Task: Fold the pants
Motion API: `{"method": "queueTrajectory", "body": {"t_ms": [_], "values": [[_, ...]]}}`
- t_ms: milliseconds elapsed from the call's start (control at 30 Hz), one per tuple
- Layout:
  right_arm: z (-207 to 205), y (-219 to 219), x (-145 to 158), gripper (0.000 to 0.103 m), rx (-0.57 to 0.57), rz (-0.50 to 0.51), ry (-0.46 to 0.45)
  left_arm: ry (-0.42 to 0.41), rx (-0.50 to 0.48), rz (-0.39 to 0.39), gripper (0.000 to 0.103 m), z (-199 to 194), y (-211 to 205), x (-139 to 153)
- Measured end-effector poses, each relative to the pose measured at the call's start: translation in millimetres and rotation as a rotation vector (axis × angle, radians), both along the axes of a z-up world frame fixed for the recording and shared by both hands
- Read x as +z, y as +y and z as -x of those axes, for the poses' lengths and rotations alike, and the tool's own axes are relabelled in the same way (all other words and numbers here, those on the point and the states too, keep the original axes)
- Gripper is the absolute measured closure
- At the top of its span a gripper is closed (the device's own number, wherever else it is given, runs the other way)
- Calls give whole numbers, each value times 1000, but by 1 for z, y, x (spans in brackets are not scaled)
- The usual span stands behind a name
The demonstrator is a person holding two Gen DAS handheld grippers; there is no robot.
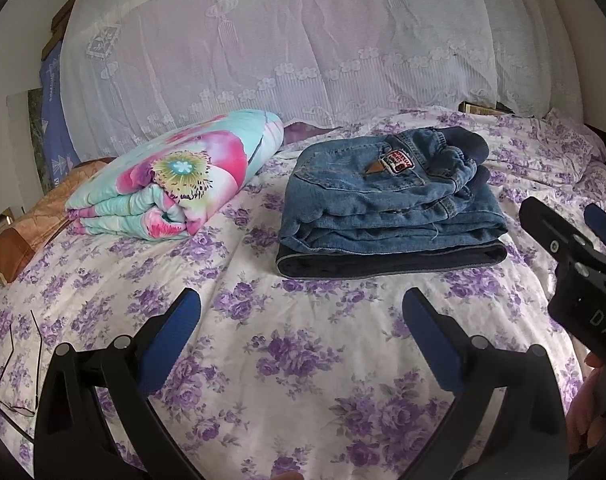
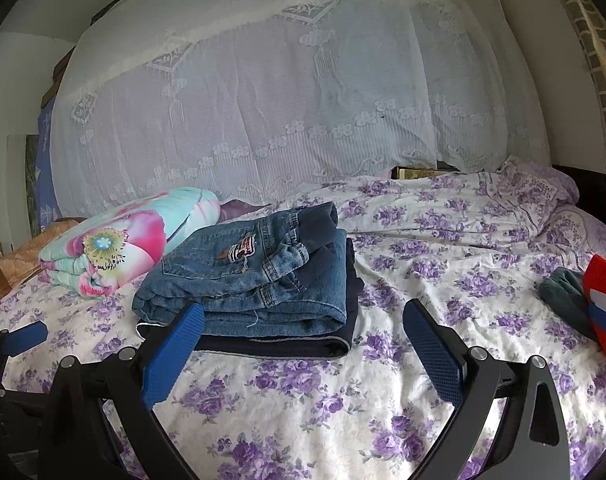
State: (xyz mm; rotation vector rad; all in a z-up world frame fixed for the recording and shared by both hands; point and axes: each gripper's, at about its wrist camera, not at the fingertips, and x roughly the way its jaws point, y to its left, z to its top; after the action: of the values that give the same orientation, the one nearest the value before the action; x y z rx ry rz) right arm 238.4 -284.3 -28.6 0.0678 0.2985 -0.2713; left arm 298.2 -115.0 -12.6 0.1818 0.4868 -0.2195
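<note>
A pair of blue denim pants (image 1: 387,204) lies folded in a neat stack on the bed's purple-flowered sheet (image 1: 303,340), with a dark layer at the bottom. It also shows in the right wrist view (image 2: 255,284). My left gripper (image 1: 301,304) is open and empty, hovering over the sheet just in front of the pants. My right gripper (image 2: 303,320) is open and empty, at the pants' near edge, its left finger (image 2: 175,352) in front of the stack. The right gripper also shows at the right of the left wrist view (image 1: 575,256).
A folded floral blanket (image 1: 175,184) lies left of the pants, with an orange-brown cloth (image 1: 35,228) beyond it. Eyeglasses (image 1: 19,368) rest on the sheet at the near left. Red and dark-teal clothes (image 2: 591,304) lie at the right. A lace-covered pile (image 1: 283,48) stands behind.
</note>
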Motion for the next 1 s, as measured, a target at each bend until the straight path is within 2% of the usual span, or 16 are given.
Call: {"method": "queueTrajectory", "body": {"t_ms": [1000], "values": [[-1, 3, -6, 3, 11, 25, 7, 4, -22, -2, 5, 2, -3, 0]]}}
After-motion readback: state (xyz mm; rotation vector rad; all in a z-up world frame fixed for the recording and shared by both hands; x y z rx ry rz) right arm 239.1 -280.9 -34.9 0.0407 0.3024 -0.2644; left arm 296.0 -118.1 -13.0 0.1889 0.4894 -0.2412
